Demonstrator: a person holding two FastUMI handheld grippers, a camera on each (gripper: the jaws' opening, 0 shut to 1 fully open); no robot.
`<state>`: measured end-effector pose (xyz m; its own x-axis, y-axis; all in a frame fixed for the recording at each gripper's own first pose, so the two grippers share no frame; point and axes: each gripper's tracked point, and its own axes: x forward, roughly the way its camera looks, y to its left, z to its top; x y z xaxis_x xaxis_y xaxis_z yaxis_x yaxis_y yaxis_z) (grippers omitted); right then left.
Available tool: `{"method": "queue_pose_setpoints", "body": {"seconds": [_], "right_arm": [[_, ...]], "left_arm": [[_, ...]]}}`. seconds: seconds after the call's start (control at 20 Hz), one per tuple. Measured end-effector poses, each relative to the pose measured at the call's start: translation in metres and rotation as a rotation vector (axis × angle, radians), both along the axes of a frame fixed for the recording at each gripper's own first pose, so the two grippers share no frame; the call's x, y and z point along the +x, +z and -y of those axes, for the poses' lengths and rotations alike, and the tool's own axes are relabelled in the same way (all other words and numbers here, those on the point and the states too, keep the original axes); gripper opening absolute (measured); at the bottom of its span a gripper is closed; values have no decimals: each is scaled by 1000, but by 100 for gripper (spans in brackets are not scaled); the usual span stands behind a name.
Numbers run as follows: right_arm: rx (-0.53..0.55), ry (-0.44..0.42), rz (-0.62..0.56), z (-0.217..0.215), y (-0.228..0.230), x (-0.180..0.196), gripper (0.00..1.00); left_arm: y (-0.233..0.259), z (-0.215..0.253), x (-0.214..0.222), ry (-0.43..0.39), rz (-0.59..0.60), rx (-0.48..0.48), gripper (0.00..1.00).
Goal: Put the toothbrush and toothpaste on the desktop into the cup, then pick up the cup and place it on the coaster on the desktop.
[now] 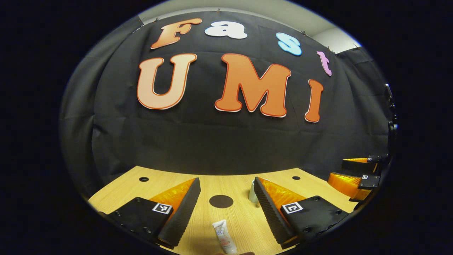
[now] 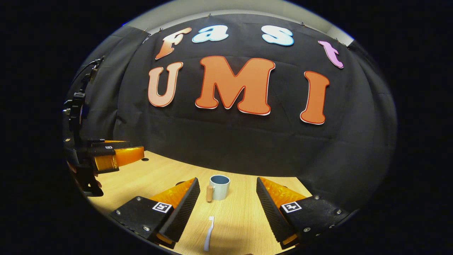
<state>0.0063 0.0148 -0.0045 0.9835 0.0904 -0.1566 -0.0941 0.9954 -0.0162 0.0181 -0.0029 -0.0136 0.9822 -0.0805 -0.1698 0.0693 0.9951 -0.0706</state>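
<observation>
Wooden desktop (image 2: 244, 219), toothbrush (image 2: 208, 233) before cup (image 2: 219, 187), toothpaste (image 1: 224, 236) before coaster (image 1: 221, 201); both grippers spread, empty.

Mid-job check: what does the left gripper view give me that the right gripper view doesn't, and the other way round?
Left gripper view: the toothpaste lying between its open fingers, the dark round coaster beyond it, and the right gripper off to the side. Right gripper view: the toothbrush lying between its open fingers, the cup in full outline with its handle, and the left gripper off to the side. Shared: the wooden desktop and the cup, which in the left gripper view peeks from behind a finger.
</observation>
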Motion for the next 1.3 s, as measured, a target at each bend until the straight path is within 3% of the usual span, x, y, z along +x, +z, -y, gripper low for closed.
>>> {"method": "queue_pose_setpoints", "body": {"seconds": [0.15,0.4,0.75,1.3], "right_arm": [[24,17,-101,-2,-12,3,97],[93,78,-273,-12,-24,11,94],[46,127,-497,-25,-59,20,93],[17,172,-756,-46,-109,29,89]], "left_arm": [[-11,-5,7,-18,-84,-4,97],[-47,-6,19,-43,-281,74,97],[-106,4,16,-108,-590,123,96],[-175,12,-14,-105,-961,77,96]]}}
